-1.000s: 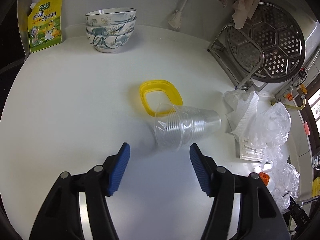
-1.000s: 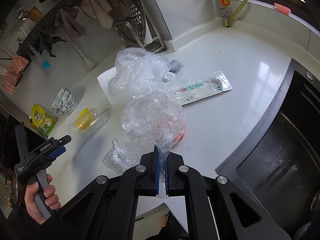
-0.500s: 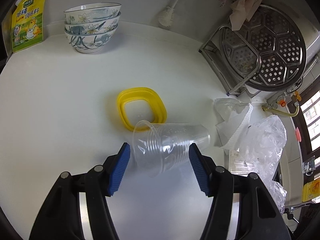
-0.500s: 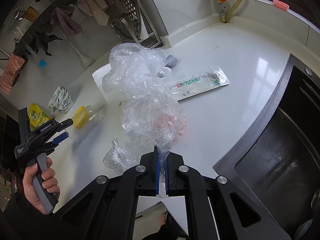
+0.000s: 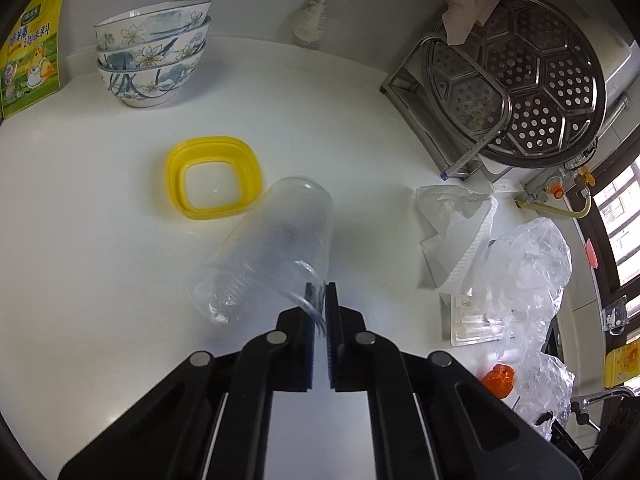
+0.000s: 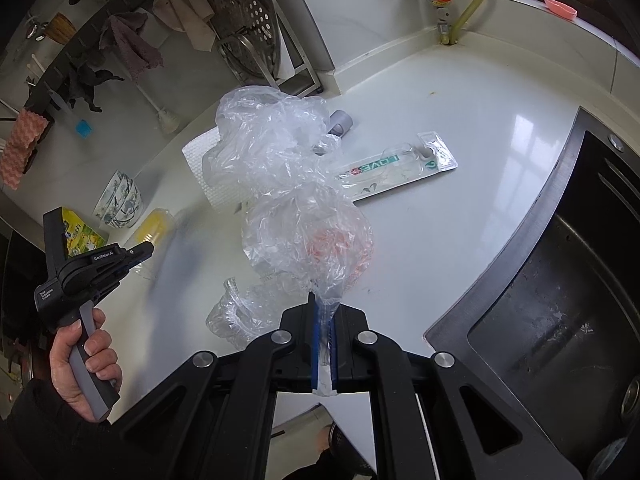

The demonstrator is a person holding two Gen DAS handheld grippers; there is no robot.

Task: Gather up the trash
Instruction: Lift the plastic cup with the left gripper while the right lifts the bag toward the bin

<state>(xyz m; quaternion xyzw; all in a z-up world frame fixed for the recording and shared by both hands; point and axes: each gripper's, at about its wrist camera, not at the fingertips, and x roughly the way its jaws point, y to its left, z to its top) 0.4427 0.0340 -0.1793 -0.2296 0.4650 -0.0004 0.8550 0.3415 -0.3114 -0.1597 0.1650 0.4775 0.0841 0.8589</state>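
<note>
Two views. Left wrist: left gripper (image 5: 319, 300) jaws just snapped closed, pinching rim of stack of clear plastic cups (image 5: 276, 248), previously loose between open pads; now tipped up beside yellow square lid ring (image 5: 214, 178). Right wrist: right gripper (image 6: 324, 320) clamped tight on neck of crumpled clear plastic bag (image 6: 296, 216). Next, probably: cups into bag.

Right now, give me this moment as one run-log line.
left gripper: just closed, pinching rim of clear cup stack | right gripper: shut on plastic bag | yellow lid: on counter
</note>
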